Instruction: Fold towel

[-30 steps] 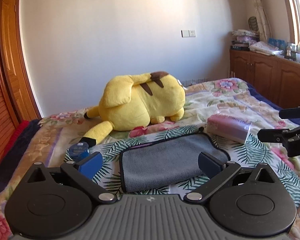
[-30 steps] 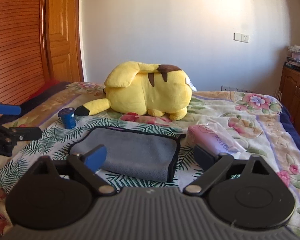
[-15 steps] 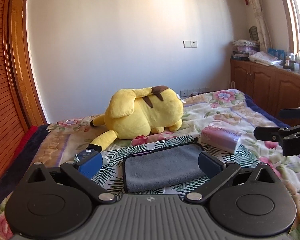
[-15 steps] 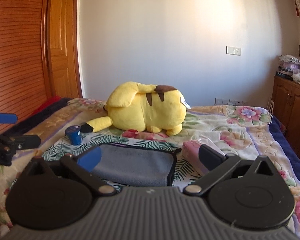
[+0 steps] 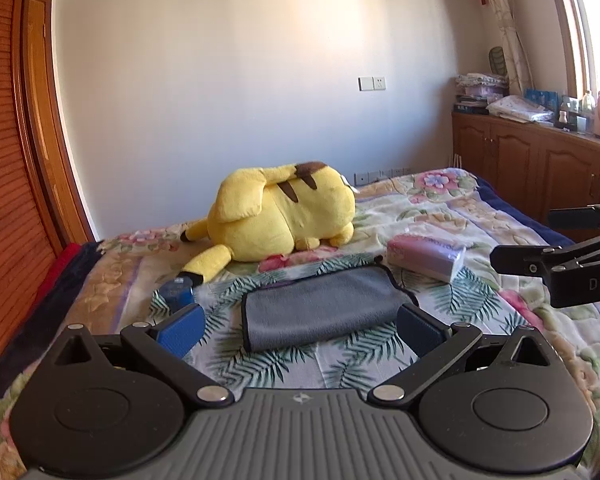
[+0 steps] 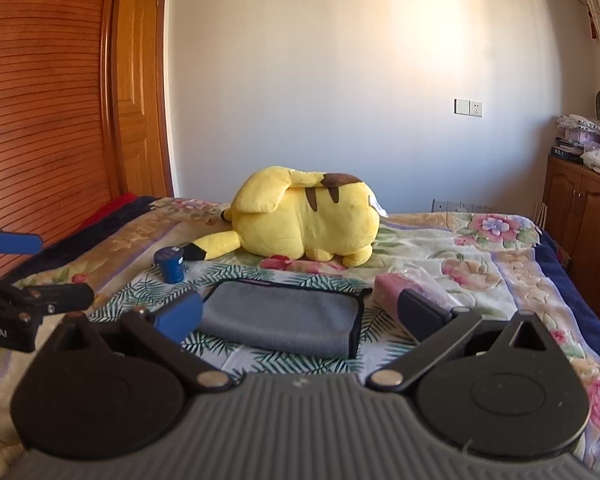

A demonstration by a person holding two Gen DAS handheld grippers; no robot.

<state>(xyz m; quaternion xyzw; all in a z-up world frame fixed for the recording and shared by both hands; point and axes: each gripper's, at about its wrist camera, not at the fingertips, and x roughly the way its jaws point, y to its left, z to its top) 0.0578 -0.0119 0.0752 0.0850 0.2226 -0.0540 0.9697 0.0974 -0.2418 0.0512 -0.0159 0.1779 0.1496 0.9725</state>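
While both tongs (left (image 5: 300,330), right (image 6: 300,314)) gape empty, the towel (image 5: 320,307) lies ahead.

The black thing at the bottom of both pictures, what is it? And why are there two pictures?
It is a hand-held grabber with two fingers. A person holds one in each hand, and each carries a camera, hence two pictures. The left gripper and the right gripper are both open and hold nothing. On the flowery bed lies a grey towel, folded flat. Behind it rests a yellow plush toy. A pink tissue pack lies to the towel's right, a small blue jar to its left.
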